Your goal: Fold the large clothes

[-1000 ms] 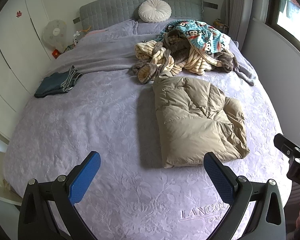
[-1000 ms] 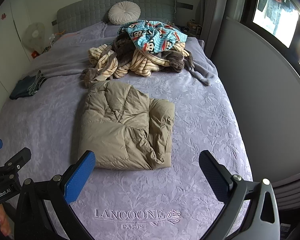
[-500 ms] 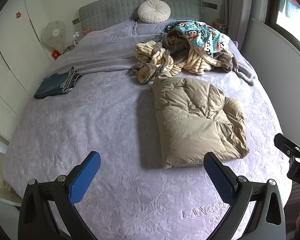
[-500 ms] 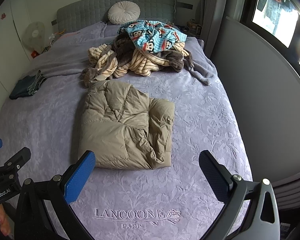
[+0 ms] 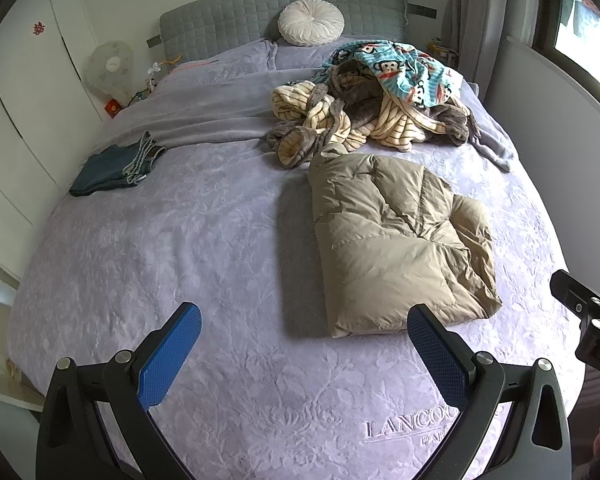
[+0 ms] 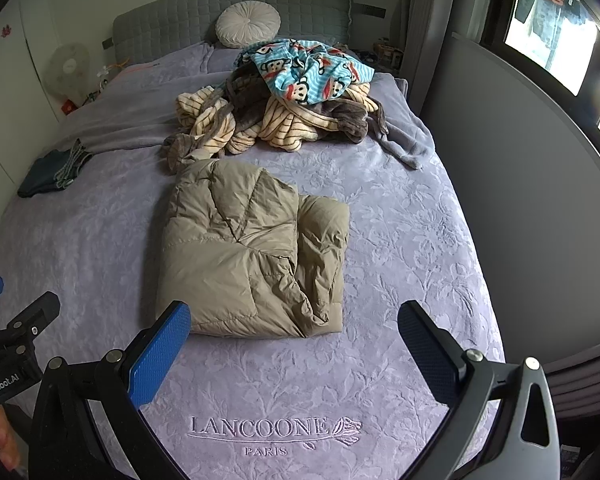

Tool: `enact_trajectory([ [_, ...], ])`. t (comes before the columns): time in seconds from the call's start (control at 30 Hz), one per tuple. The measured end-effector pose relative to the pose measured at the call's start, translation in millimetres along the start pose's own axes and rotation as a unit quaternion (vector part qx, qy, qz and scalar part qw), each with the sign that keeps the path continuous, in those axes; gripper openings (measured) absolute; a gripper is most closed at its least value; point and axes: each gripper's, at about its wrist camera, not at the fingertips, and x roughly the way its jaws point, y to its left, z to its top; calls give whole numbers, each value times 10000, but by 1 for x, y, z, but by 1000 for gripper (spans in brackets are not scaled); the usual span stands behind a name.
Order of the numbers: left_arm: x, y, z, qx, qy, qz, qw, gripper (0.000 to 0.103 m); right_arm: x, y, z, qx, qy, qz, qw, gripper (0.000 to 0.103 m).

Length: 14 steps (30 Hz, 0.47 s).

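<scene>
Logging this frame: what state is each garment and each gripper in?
Khaki quilted puffer jacket: folded, flat on the lilac bedspread.
Cream-striped and monkey-print clothes pile: unfolded, heaped.
Dark blue jeans: folded, near the bed's left edge.
Left gripper: jaws open, empty.
Right gripper: jaws open, empty.

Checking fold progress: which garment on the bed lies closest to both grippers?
The folded tan puffer jacket; the folded jeans and heaped striped and monkey-print clothes lie farther back.

Khaki puffer jacket (image 5: pixel 396 240) (image 6: pixel 252 252) lies folded into a puffy rectangle on the bedspread; unfolded clothes pile (image 5: pixel 380 96) (image 6: pixel 284 100) heaped just behind it.
</scene>
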Motion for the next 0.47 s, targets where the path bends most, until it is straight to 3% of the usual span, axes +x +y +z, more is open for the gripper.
enact_trajectory([
  [0.47, 5, 6, 4, 109, -68, -33, 9999, 103, 6, -5, -9, -14, 80, -40, 10000, 103],
])
